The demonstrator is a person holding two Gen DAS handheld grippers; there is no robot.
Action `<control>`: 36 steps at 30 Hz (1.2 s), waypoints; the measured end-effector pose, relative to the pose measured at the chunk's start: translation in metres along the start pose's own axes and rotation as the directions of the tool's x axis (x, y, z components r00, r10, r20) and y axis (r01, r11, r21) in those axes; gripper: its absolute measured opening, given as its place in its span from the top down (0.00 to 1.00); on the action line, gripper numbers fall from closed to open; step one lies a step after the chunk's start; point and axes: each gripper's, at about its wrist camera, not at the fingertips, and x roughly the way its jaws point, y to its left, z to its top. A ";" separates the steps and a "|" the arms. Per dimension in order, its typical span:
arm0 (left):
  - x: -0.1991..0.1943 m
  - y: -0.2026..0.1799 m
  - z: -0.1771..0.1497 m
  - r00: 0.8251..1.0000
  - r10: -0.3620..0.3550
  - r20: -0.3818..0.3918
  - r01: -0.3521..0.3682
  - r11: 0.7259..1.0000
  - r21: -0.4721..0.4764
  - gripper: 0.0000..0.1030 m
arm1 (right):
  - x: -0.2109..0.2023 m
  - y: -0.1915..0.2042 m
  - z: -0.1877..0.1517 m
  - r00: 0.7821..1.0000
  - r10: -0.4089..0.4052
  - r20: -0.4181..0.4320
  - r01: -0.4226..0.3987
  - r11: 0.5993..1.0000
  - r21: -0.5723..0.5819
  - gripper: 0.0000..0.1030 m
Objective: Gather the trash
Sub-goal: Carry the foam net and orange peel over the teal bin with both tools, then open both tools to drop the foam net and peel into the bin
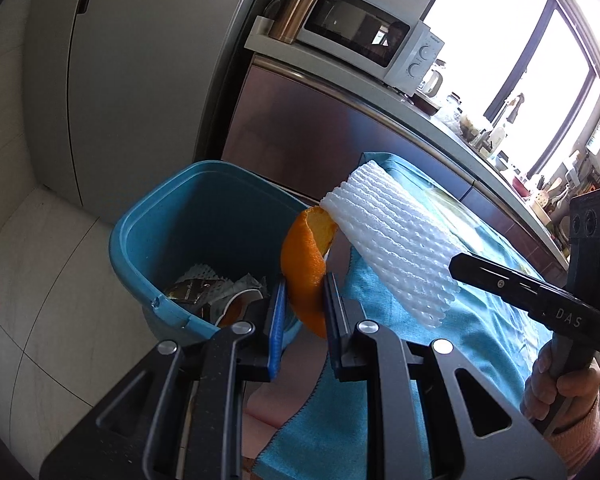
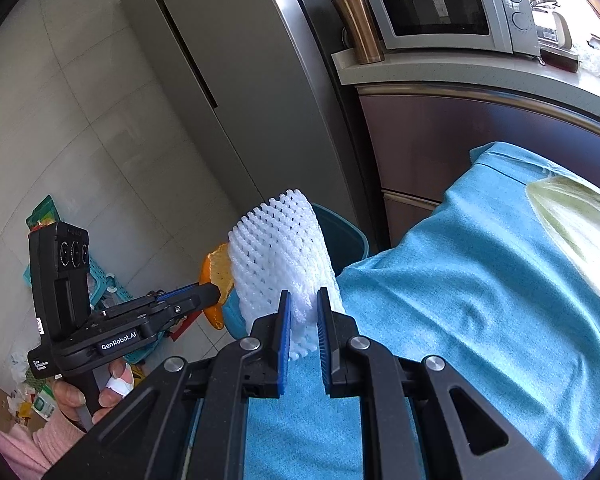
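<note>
Left wrist view: the blue bin (image 1: 204,248) stands by the blue-clothed table (image 1: 480,280), wrappers inside. The left gripper (image 1: 306,300) clamps an orange peel (image 1: 306,256) near the bin's rim; the right gripper (image 2: 303,320) pinches a white foam net (image 2: 280,256) touching the peel. Only the right wrist view shows floor clutter, perhaps packaging (image 2: 28,396).

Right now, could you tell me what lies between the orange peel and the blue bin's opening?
Nothing but air: in the left wrist view the orange peel, clamped in the left gripper, hangs at the blue bin's near rim, with earlier trash below.
</note>
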 end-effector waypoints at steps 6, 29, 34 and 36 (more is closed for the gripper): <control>0.021 0.016 0.004 0.999 0.042 -0.024 -0.043 0.999 -0.026 0.82 | 0.023 0.004 0.008 0.999 -0.022 -0.048 0.021 1.000 -0.007 0.89; 0.067 0.045 0.014 0.994 0.099 -0.056 -0.103 0.992 -0.077 0.71 | 0.086 0.012 0.021 0.994 -0.030 -0.106 0.034 0.999 0.031 0.72; 0.043 0.030 0.010 0.996 0.090 0.015 -0.090 0.996 -0.030 0.58 | 0.053 0.005 0.012 0.999 -0.019 -0.038 0.021 0.999 0.037 0.58; 0.031 0.020 0.008 0.995 0.084 0.047 -0.084 0.996 -0.001 0.53 | 0.035 0.002 0.006 1.000 -0.029 -0.008 0.030 0.999 0.030 0.54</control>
